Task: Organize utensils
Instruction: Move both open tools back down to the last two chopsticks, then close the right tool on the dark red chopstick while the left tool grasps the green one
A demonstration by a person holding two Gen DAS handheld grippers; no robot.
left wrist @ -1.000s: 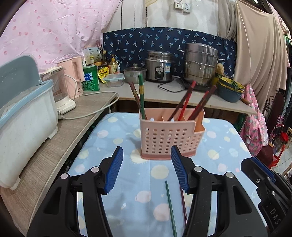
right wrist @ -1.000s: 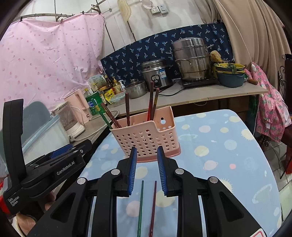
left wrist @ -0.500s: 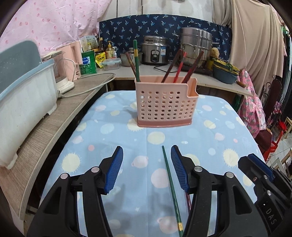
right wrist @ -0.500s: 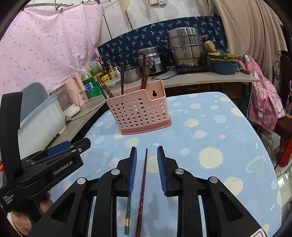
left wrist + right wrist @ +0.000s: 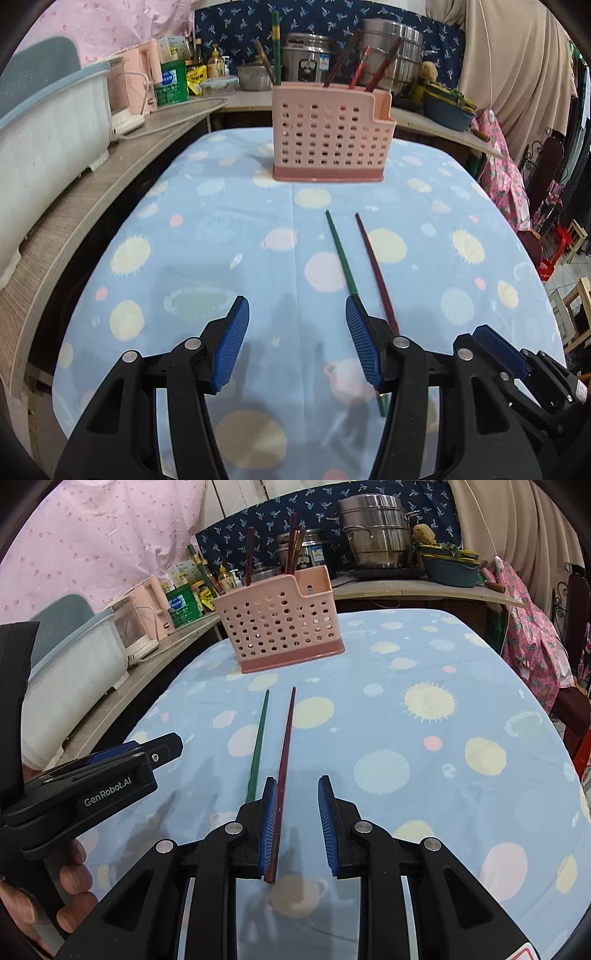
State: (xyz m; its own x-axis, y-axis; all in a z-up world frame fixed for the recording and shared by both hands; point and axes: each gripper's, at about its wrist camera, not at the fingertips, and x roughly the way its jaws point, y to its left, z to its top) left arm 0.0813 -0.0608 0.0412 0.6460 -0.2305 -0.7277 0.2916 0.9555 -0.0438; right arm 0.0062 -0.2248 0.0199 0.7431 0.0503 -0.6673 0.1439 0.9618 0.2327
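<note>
A pink perforated utensil basket (image 5: 330,136) stands at the far end of the table and holds several chopsticks; it also shows in the right wrist view (image 5: 279,622). A green chopstick (image 5: 341,256) and a dark red chopstick (image 5: 373,264) lie side by side on the blue cloth. My left gripper (image 5: 297,343) is open and empty, with the green chopstick beside its right finger. My right gripper (image 5: 297,825) is open, and the dark red chopstick (image 5: 286,746) runs along its left finger. The green chopstick (image 5: 258,746) lies just left of it.
A wooden counter (image 5: 110,158) runs along the left with a white and blue bin (image 5: 48,129) on it. A back counter holds a rice cooker (image 5: 308,48), steel pots (image 5: 393,40) and bottles. The table's right edge (image 5: 535,266) drops to the floor.
Both grippers have pulled back from the basket and lowered toward the cloth. The two loose chopsticks now lie in full view. The right gripper's jaws have spread wider.
</note>
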